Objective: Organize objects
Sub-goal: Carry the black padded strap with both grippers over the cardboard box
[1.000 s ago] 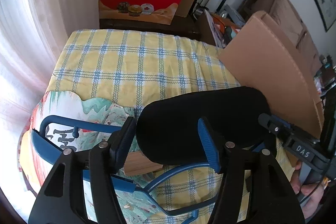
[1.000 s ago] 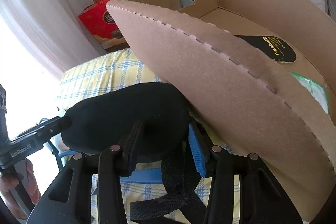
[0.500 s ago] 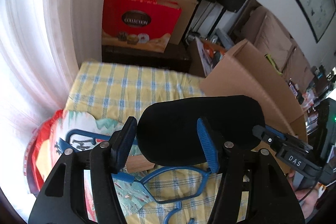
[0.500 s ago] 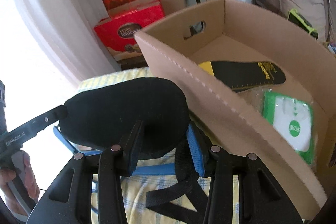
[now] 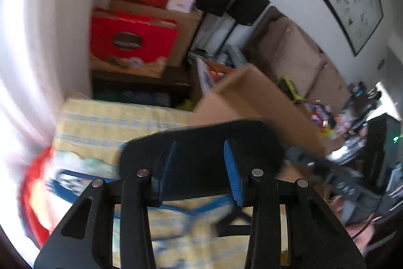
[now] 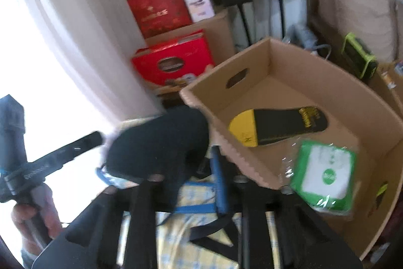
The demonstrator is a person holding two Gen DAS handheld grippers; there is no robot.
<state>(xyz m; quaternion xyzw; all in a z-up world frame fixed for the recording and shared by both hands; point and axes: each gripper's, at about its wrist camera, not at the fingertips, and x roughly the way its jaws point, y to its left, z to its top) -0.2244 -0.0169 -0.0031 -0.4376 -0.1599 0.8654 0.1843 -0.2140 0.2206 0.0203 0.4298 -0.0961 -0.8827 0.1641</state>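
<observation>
A black padded cushion [image 5: 201, 150] with black straps hangs between both grippers, lifted above the yellow checked cloth [image 5: 105, 122]. My left gripper [image 5: 199, 168] is shut on its near edge. My right gripper [image 6: 194, 168] is shut on its other end, where the cushion [image 6: 161, 145] shows beside the box. The open cardboard box [image 6: 302, 82] stands right of it, its near corner touching or just behind the cushion. Inside lie a black and yellow insole [image 6: 277, 125] and a green packet [image 6: 325, 175].
Blue hangers [image 5: 191, 211] and a printed fan lie on the cloth below. Red gift boxes [image 5: 133, 39] and cartons are stacked at the back by the white curtain [image 5: 37, 42]. A sofa [image 5: 297, 57] and speakers stand behind the box.
Both grippers have risen with the cushion and swung it toward the cardboard box. The box interior has come into fuller view. The current frames are motion-blurred.
</observation>
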